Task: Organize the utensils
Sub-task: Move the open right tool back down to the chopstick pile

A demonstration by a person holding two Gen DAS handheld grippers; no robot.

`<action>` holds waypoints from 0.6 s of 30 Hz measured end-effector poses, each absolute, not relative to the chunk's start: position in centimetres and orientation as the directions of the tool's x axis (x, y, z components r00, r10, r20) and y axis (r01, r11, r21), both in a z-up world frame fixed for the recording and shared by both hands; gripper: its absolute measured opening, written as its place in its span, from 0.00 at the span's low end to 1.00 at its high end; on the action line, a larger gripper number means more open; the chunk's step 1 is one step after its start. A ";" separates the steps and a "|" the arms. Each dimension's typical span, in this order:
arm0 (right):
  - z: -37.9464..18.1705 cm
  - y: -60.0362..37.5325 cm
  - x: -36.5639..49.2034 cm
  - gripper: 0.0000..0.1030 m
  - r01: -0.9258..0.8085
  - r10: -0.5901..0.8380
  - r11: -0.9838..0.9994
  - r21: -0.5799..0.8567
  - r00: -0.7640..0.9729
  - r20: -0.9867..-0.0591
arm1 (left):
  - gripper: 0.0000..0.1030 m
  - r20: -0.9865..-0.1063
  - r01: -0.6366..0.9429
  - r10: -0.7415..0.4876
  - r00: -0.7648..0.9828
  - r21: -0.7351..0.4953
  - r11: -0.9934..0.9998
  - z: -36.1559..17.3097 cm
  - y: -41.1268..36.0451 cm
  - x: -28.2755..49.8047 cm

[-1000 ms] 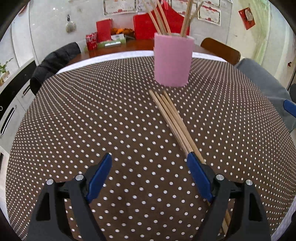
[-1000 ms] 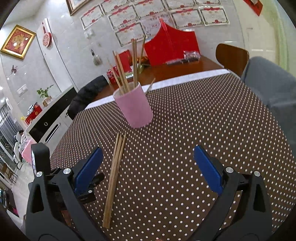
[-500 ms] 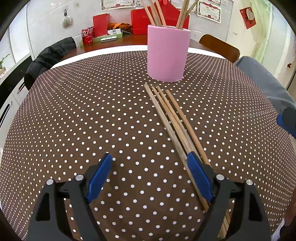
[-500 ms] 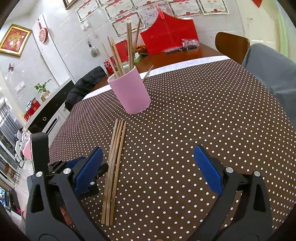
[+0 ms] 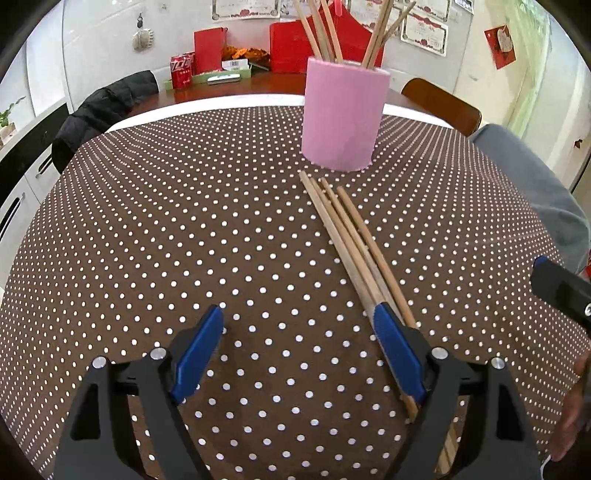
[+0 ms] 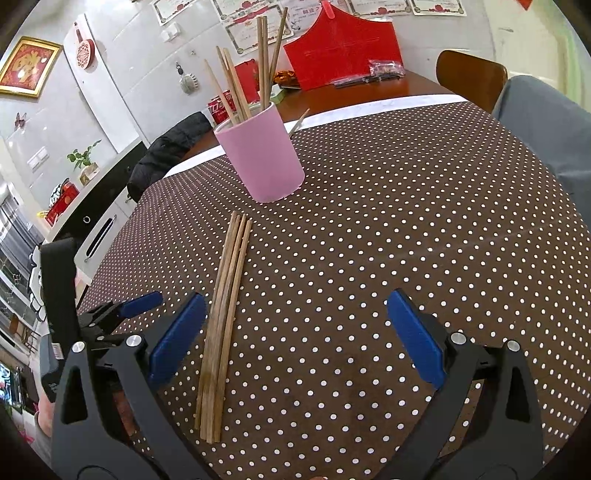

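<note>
Centrally on a tabletop (image 5: 147,221) covered by a brown cloth with white polka dots stands a pink cup (image 5: 343,114), upright, with several wooden chopsticks (image 5: 325,33) poking out of its top at different angles. Just in front of the cup, a bundle of loose chopsticks (image 5: 351,240) lies flat on the cloth, packed side by side, their far tips near the cup's base but not touching it. The left claw (image 5: 299,343) hovers low over the cloth with its two blue-padded fingers spread wide apart and nothing between them; its right-hand finger overlaps the near part of the bundle. From the right wrist view, the right claw (image 6: 295,332) is likewise spread wide and holds nothing, with the loose chopsticks (image 6: 225,314) lying just inside its left-hand finger, and the pink cup (image 6: 258,158) beyond them. Behind the tabletop are a wooden chair (image 5: 443,103), a dark jacket (image 5: 107,107) and a red soda can (image 5: 183,70).
</note>
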State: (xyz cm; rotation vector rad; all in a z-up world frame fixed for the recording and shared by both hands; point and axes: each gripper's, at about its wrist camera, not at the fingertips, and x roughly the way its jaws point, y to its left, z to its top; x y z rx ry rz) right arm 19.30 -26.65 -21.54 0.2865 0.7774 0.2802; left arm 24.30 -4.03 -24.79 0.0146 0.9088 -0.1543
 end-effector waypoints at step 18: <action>-21.4 -26.8 18.7 0.94 -0.141 0.346 0.927 0.346 0.675 -0.651 | 0.80 -0.794 0.110 -0.038 0.607 0.036 0.993 -25.5 -6.6 26.0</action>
